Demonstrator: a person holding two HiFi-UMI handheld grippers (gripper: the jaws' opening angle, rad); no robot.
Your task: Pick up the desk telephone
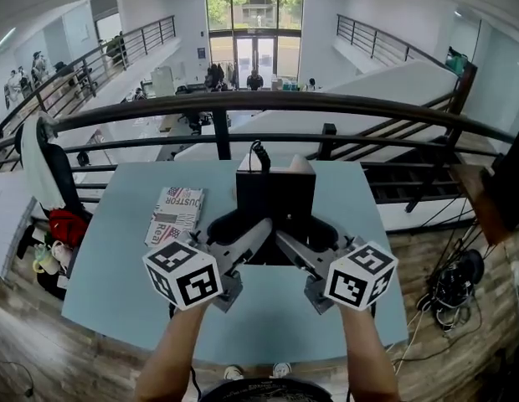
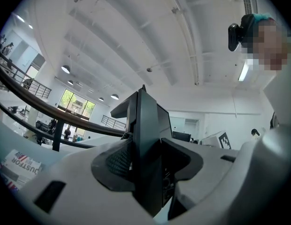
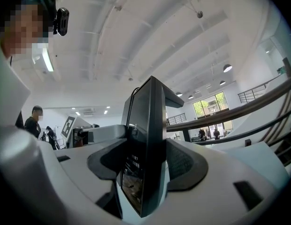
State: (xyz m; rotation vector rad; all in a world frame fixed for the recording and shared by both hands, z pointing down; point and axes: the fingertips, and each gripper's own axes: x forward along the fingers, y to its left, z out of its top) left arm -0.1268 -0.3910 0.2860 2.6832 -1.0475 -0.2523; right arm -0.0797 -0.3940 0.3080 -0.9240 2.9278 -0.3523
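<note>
A black desk telephone (image 1: 274,198) hangs above the light blue table (image 1: 117,296), held from both sides. My left gripper (image 1: 240,234) is shut on its left edge and my right gripper (image 1: 308,239) on its right edge. In the left gripper view the phone's thin black edge (image 2: 146,139) stands upright, with the dark pads (image 2: 115,162) of the left gripper (image 2: 148,163) pressed against it. In the right gripper view the phone's edge (image 3: 148,139) is likewise clamped in the right gripper (image 3: 144,168), against the pads (image 3: 183,165). A black cord (image 1: 259,152) rises from the phone's top.
A printed magazine (image 1: 176,214) lies on the table left of the phone. A dark metal railing (image 1: 268,103) runs just behind the table's far edge. A chair with a white garment (image 1: 43,167) stands at the left. Cables (image 1: 454,285) lie on the wooden floor at the right.
</note>
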